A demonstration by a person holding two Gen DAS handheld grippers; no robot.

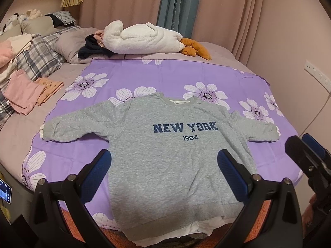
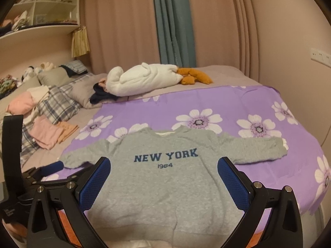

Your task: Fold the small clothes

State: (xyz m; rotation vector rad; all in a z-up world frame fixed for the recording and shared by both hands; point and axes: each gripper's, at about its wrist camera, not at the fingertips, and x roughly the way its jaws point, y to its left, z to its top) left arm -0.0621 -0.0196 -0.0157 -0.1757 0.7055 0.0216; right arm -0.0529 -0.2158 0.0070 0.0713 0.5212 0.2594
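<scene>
A small grey sweatshirt (image 1: 165,155) printed NEW YORK 1984 lies flat, front up, on a purple flowered cloth (image 1: 165,76), both sleeves spread sideways and its hem at the near bed edge. My left gripper (image 1: 164,165) hovers open over the lower body of the sweatshirt, holding nothing. My right gripper (image 2: 164,171) is open too, above the same sweatshirt (image 2: 165,177), with empty blue pads (image 2: 231,177). In the left wrist view the right gripper (image 1: 306,157) shows at the far right edge. In the right wrist view the left gripper (image 2: 51,167) shows at the left, by the left sleeve.
A folded pink garment (image 1: 22,92) and an orange one (image 1: 49,88) lie left of the cloth. Plaid pillows (image 1: 39,57) and a white plush goose (image 1: 142,39) with orange feet sit at the bed's far side. Curtains (image 1: 178,4) hang behind.
</scene>
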